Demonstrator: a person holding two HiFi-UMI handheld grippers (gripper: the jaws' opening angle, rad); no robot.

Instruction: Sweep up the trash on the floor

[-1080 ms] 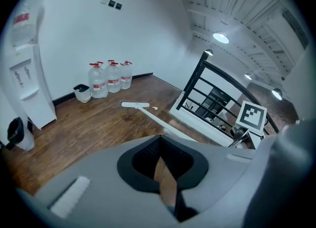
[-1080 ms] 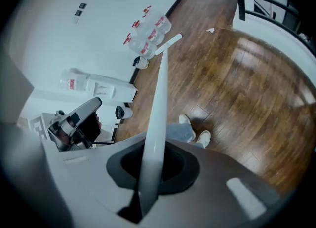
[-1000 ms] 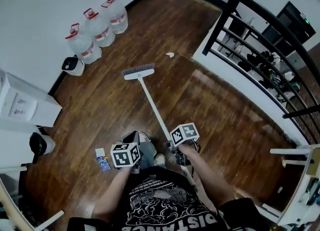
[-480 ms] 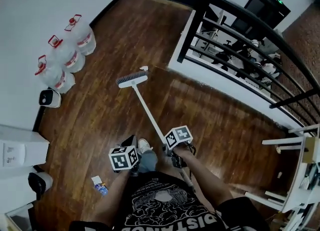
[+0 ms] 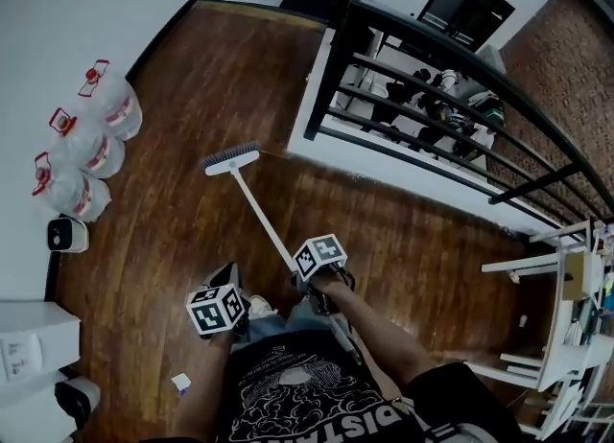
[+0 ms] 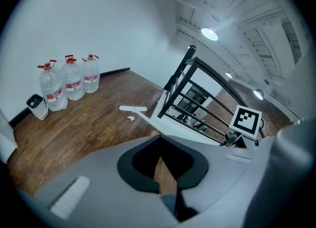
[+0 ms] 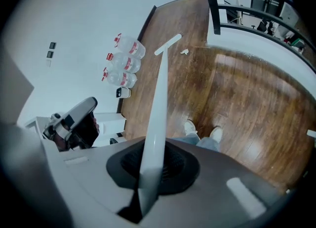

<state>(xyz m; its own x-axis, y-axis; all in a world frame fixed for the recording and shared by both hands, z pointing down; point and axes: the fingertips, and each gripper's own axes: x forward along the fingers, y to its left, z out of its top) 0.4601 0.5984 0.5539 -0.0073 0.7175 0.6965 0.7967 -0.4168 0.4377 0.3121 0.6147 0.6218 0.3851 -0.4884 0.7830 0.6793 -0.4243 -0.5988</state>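
**White broom gripped, sweeping barely begun**

The right gripper point(image 7: 147, 175) has its jaws clamped on the white handle of a broom point(image 7: 160, 98). The handle runs forward and down from the jaws. It ends in a flat brush head point(image 5: 232, 157) that rests on the dark wooden floor point(image 5: 173, 240) ahead of the person.

The left gripper point(image 6: 159, 160) has its jaws brought together at the tips with nothing between them. Only a thin wedge of floor shows through. It hangs low beside the person's left leg, apart from the broom.

A small pale scrap point(image 6: 131, 118) lies on the boards just beside the brush head. It sits on the side nearer the white base of a black railing point(image 5: 432, 67). A second white and blue bit of litter point(image 5: 180, 384) lies close to the person's feet, well apart from the brush.

No pile of gathered trash and no dustpan shows in any view. Judging from this, nothing is collected yet. Both scraps remain to be swept together and picked up.

Three large water bottles point(image 5: 82, 153) stand against the white wall on the left.
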